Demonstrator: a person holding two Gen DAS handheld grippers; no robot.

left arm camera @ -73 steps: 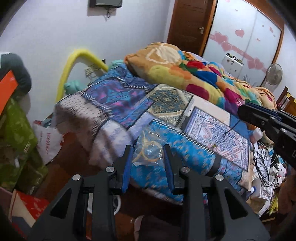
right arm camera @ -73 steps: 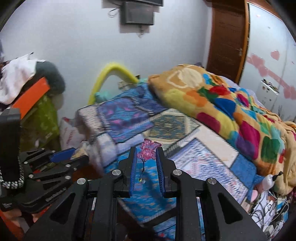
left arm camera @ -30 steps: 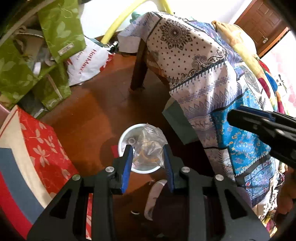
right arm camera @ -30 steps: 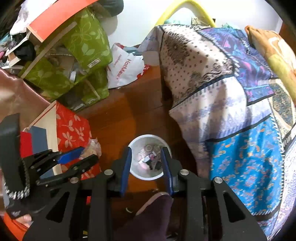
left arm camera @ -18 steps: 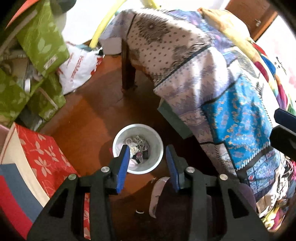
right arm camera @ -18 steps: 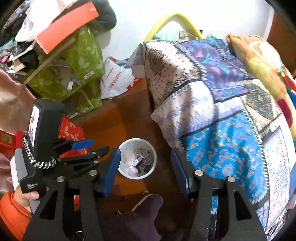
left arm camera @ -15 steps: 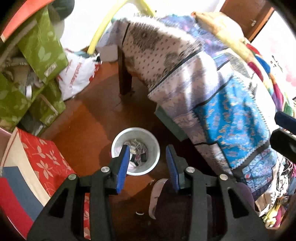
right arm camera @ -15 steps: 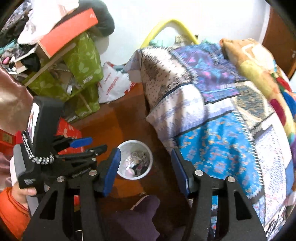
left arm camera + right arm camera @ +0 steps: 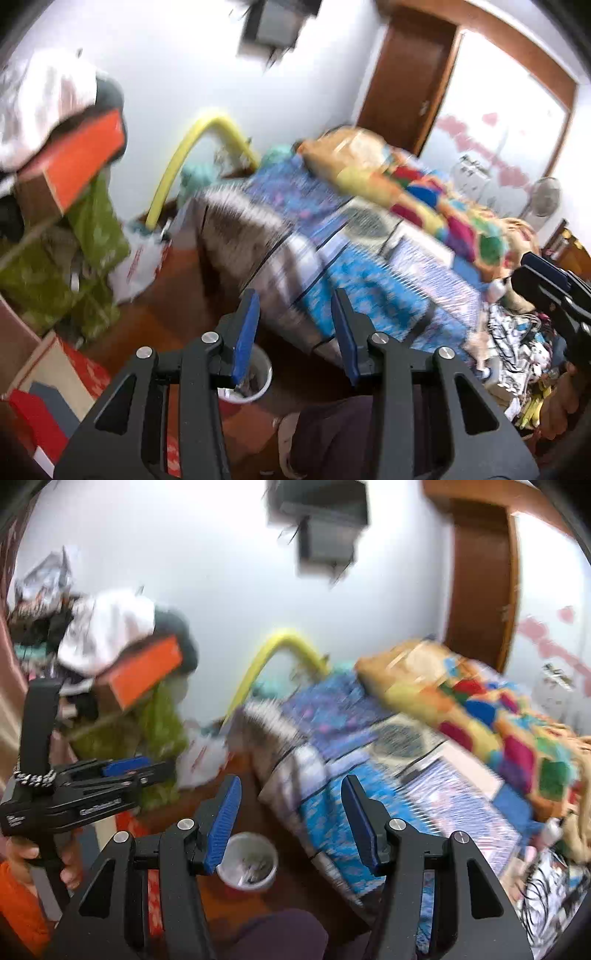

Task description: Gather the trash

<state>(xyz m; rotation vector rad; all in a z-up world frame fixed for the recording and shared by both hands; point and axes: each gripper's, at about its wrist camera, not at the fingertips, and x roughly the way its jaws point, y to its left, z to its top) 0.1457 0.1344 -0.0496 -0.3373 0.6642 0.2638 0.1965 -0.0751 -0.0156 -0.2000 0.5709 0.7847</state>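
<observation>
Half a second ago both cameras looked steeply down at the floor with the white bin near the middle of each view; now both have tipped up toward the wall and the bed, and the white bin [image 9: 255, 384] sits low in frame, partly behind the left gripper [image 9: 295, 332]; both views are smeared by motion. A second ago the left gripper held a clear plastic bag over the bin; now nothing is between its blue pads [image 9: 245, 332], which stand moderately apart. The right gripper [image 9: 291, 821] has just been opening, and its jaws stand wide with nothing between them.

The white bin [image 9: 249, 860] stands on the brown floor [image 9: 184, 314] just beside the corner of the bed [image 9: 369, 258] with its patchwork blue bedspread; small bits of trash [image 9: 255, 864] lie inside it, too blurred to tell apart.

In the right wrist view a hand [image 9: 22, 853] with an orange sleeve grips the left gripper's handle at the left edge; both grippers point forward and slightly down over the bed's corner.
</observation>
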